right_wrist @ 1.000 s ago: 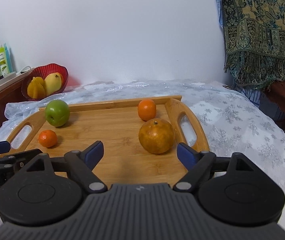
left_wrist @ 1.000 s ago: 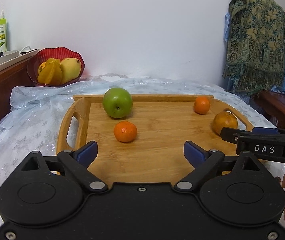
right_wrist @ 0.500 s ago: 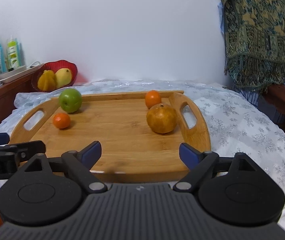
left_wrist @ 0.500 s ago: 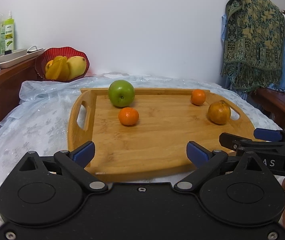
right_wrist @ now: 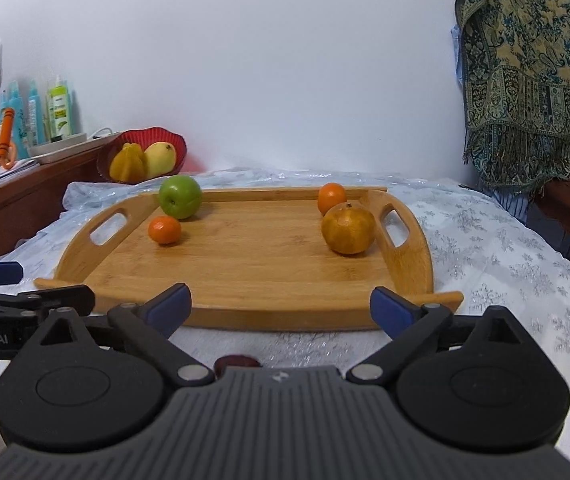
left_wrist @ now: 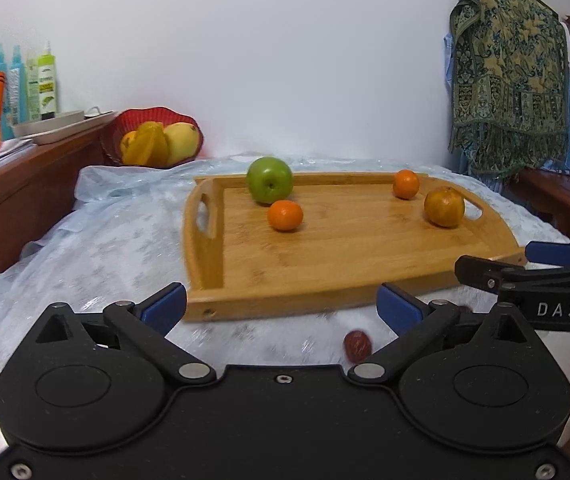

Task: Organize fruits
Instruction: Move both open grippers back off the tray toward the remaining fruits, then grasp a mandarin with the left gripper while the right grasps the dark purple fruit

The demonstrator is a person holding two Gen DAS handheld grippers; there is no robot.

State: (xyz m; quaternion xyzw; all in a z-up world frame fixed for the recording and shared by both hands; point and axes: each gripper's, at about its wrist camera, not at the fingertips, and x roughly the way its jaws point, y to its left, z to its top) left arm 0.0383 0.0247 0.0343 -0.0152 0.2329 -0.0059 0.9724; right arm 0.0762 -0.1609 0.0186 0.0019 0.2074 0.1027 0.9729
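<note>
left tool [left_wrist: 281, 304] – just spreading, empty | right tool [right_wrist: 281, 306] – likewise | tray [right_wrist: 269, 280] beyond

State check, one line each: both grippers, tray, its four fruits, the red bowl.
left gripper: open, empty
right gripper: open, empty
wooden tray: flat on cloth
green apple: upright, on tray
small orange: on tray, free
far orange: on tray
large orange: on tray
red bowl: holds yellow fruit

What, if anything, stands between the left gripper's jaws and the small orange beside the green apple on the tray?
Only the tray's raised near rim crosses that path. Beyond it, bare wood leads to the small orange. The left gripper is open and empty, its jaws having just widened.
</note>
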